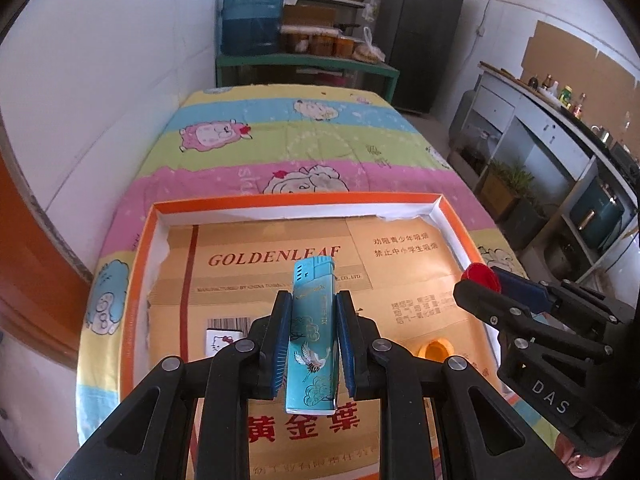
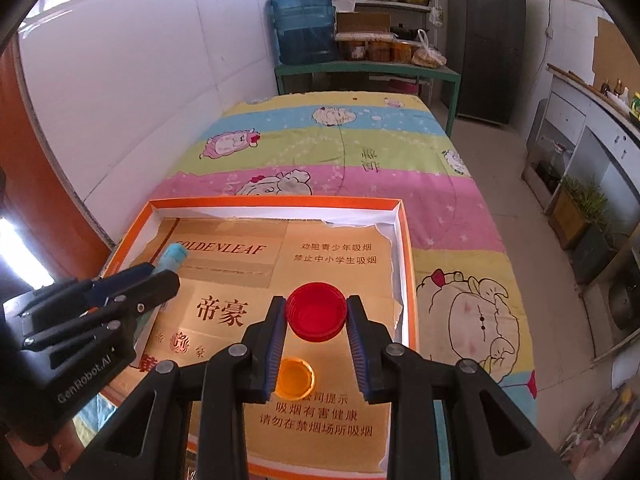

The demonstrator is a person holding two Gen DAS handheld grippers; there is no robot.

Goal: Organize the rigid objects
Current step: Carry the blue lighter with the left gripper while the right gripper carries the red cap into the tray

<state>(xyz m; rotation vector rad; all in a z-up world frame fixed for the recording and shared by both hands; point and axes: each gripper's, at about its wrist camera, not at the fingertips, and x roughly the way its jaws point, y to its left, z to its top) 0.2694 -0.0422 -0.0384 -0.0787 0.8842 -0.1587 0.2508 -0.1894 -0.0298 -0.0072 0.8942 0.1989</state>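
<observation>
My left gripper (image 1: pixel 313 308) is shut on a turquoise lighter (image 1: pixel 313 332) printed with a crane, held upright over the orange-rimmed box (image 1: pixel 296 199). The red bottle cap (image 2: pixel 316 311) sits pinched between the pads of my right gripper (image 2: pixel 316 314), above the box's right half. Inside the box, on its gold cardboard lining, lies an orange cap (image 2: pixel 294 378), just below the red one; the same orange cap (image 1: pixel 434 350) shows in the left wrist view. The right gripper (image 1: pixel 486 280) appears at the right of the left view, and the left gripper (image 2: pixel 170 264) at the left of the right view.
The box rests on a table with a striped cartoon-sheep cloth (image 1: pixel 312 140). A small Hello Kitty card (image 1: pixel 224 338) lies in the box's left part. A white wall (image 1: pixel 100 100) runs along the left; a water jug (image 1: pixel 252 16), shelves and a dark fridge (image 1: pixel 420 32) stand beyond.
</observation>
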